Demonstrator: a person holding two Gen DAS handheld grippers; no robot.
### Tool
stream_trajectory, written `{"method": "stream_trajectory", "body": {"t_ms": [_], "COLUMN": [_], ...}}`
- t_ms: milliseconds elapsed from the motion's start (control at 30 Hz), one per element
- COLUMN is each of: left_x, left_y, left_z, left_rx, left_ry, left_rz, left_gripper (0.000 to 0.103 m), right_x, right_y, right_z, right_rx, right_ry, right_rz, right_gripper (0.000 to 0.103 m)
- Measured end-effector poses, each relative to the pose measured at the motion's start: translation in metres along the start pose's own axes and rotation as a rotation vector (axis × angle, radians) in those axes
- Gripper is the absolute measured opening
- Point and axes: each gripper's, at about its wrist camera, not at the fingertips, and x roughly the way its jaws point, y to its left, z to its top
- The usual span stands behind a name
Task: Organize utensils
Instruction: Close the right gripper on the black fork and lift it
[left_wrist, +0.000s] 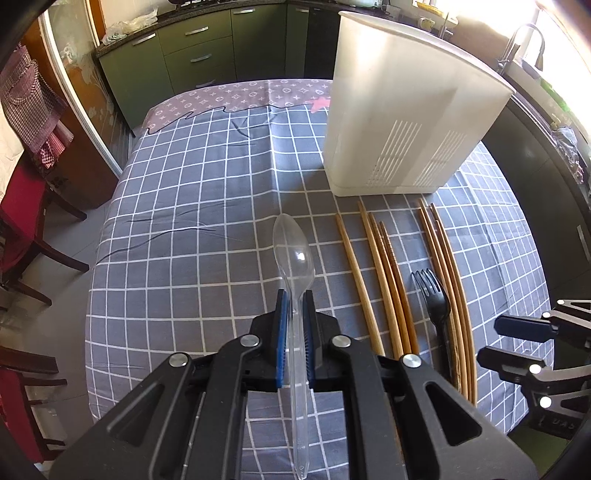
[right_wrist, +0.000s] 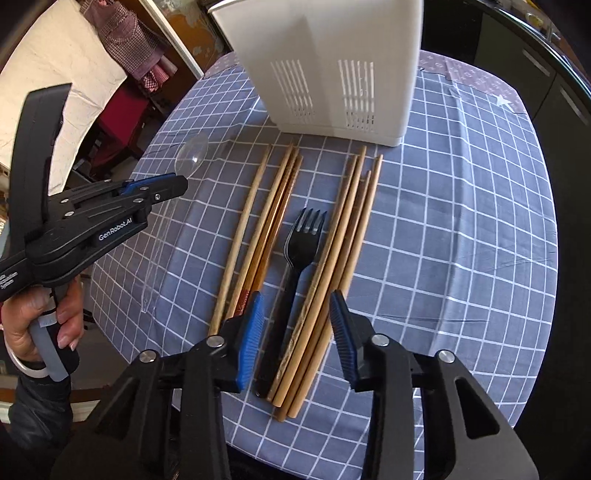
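The left tool (left_wrist: 293, 299) is pinched closed, gripped by a hand (right_wrist: 37, 325), while the right tool (right_wrist: 295, 314) stands parted, tilted down.

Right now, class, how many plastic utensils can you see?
2. The clear spoon is clamped in the left claw; the black fork lies on the checked cloth among the chopsticks, between the open right claw's fingers. The white holder's inside is hidden.

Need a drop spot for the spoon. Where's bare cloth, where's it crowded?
Free: the checked tablecloth left of the white holder and the chopsticks. Also free right of the chopsticks, toward the table edge, in the right wrist view. Crowded: the strip before the holder, chopsticks and black fork.
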Motion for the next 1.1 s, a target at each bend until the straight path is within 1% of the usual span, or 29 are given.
{"method": "stream_trajectory", "body": {"t_ms": [67,133,267,433,500,567,667,733,800,867,933,1033,1100], "left_x": [-0.002,-0.006,-0.013,-0.018,-0.019,-0.021,-0.025,-0.029,-0.033,-0.039,-0.048,-0.068,-0.086], "left_y": [0.002,0.004,0.007,0.008,0.008,0.009,0.009,0.009,0.009,0.009,0.009,0.011,0.01], "left_z": [0.0,-0.001,-0.003,-0.003,-0.004,-0.004,-0.005,-0.006,-0.006,-0.006,-0.005,0.001,0.009], "left_rx": [0.0,0.003,0.005,0.013,0.017,0.019,0.023,0.027,0.027,0.028,0.028,0.024,0.023], "left_ry": [-0.008,-0.02,-0.042,-0.056,-0.062,-0.067,-0.08,-0.091,-0.101,-0.114,-0.131,-0.169,-0.208], "left_rz": [-0.002,-0.001,-0.004,-0.011,-0.012,-0.015,-0.013,-0.012,-0.015,-0.019,-0.027,-0.047,-0.061], "left_gripper": [0.008,0.008,0.008,0.008,0.008,0.008,0.008,0.008,0.008,0.008,0.008,0.008,0.008], "right_x": [0.01,0.019,0.033,0.045,0.051,0.059,0.062,0.062,0.062,0.061,0.055,0.033,0.015], "right_y": [0.005,0.007,0.008,0.008,0.009,0.011,0.017,0.022,0.024,0.023,0.018,0.004,0.0], "right_z": [0.003,0.006,0.012,0.016,0.019,0.021,0.024,0.021,0.018,0.015,0.009,0.001,-0.006], "right_rx": [0.003,0.006,0.025,0.04,0.047,0.05,0.045,0.044,0.046,0.055,0.074,0.114,0.123], "right_ry": [0.034,0.061,0.084,0.11,0.117,0.13,0.121,0.103,0.085,0.069,0.045,-0.024,-0.082], "right_rz": [-0.014,-0.027,-0.054,-0.079,-0.088,-0.097,-0.124,-0.143,-0.143,-0.126,-0.073,0.043,0.118], "right_gripper": [0.025,0.023,0.021,0.021,0.018,0.018,0.017,0.012,0.012,0.011,0.01,0.01,0.01]}}
